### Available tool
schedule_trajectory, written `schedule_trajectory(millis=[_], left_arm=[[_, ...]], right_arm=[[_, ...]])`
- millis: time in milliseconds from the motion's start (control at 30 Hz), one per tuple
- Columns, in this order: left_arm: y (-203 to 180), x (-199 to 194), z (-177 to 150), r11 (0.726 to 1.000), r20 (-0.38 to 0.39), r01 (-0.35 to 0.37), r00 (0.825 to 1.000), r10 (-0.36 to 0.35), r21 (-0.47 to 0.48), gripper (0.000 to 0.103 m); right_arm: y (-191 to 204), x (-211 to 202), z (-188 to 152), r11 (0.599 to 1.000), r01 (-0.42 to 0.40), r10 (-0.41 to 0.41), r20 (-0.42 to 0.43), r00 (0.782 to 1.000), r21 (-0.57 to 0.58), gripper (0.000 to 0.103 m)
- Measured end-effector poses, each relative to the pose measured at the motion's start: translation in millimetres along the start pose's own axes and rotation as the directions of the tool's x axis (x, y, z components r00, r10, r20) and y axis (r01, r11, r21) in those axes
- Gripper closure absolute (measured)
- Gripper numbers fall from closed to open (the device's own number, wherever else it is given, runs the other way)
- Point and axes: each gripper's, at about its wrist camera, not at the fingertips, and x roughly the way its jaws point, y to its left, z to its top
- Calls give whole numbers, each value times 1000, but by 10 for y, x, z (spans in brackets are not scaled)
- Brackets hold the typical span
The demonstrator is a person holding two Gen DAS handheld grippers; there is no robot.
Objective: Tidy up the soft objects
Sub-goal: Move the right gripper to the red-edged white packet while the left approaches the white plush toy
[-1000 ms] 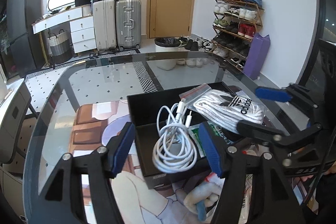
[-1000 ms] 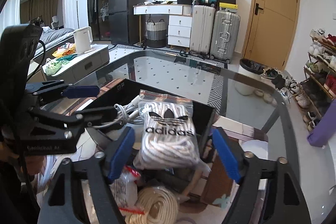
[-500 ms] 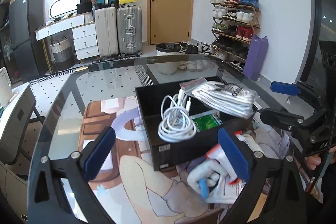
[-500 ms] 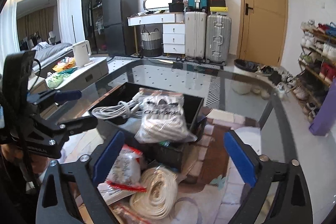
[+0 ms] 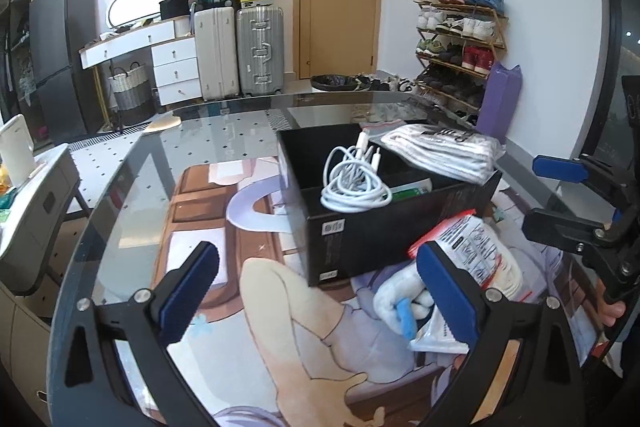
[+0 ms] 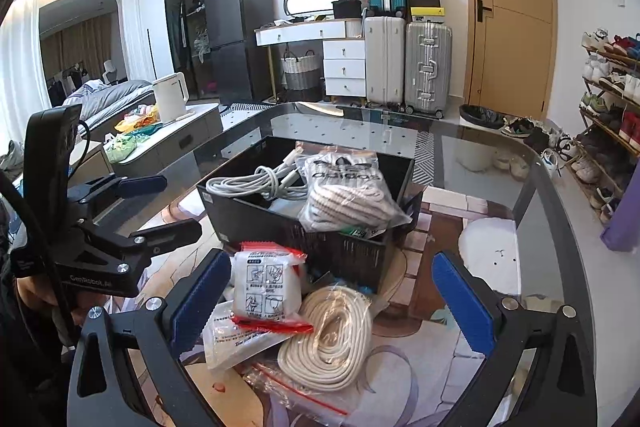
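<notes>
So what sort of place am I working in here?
Most likely a lived-in home, an apartment entry area: a shoe rack, suitcases by the door and a bed.

bright, even indoor light — pale glare sheets across the glass worktop; sharp centre, heavy fisheye bending and black vignette at the edges.

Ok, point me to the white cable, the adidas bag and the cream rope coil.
white cable [image 5: 354, 183], left wrist view, middle of the coil in the black box.
adidas bag [image 6: 348, 193], right wrist view, centre of the bag.
cream rope coil [image 6: 330, 335], right wrist view, middle of the coil.
</notes>
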Motion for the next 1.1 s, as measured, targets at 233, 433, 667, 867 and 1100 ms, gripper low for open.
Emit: schedule_trajectory(millis=[233, 433, 667, 867, 1100], left_arm=[[-4, 48, -38, 1000, -17, -9, 1000, 9, 1, 3], [24, 77, -76, 1000, -26, 8, 1000, -8, -10, 3], [84, 97, -103, 999, -36, 33, 999, -34, -37, 3], [146, 152, -133, 996, -67, 56, 996, -62, -75, 3], [110, 150, -160, 995, -74, 75, 994, -79, -59, 3]], right_arm=[[4, 43, -14, 1000, 4, -5, -34, 999, -22, 1], [-51, 61, -23, 1000, 0, 0, -54, 999, -16, 1], [-89, 61, -39, 1000, 3, -5, -78, 997, -21, 1], [-91, 104, -56, 1000, -7, 6, -95, 995, -9, 1], [-125, 213, -106, 1000, 21, -24, -152, 988, -21, 1]])
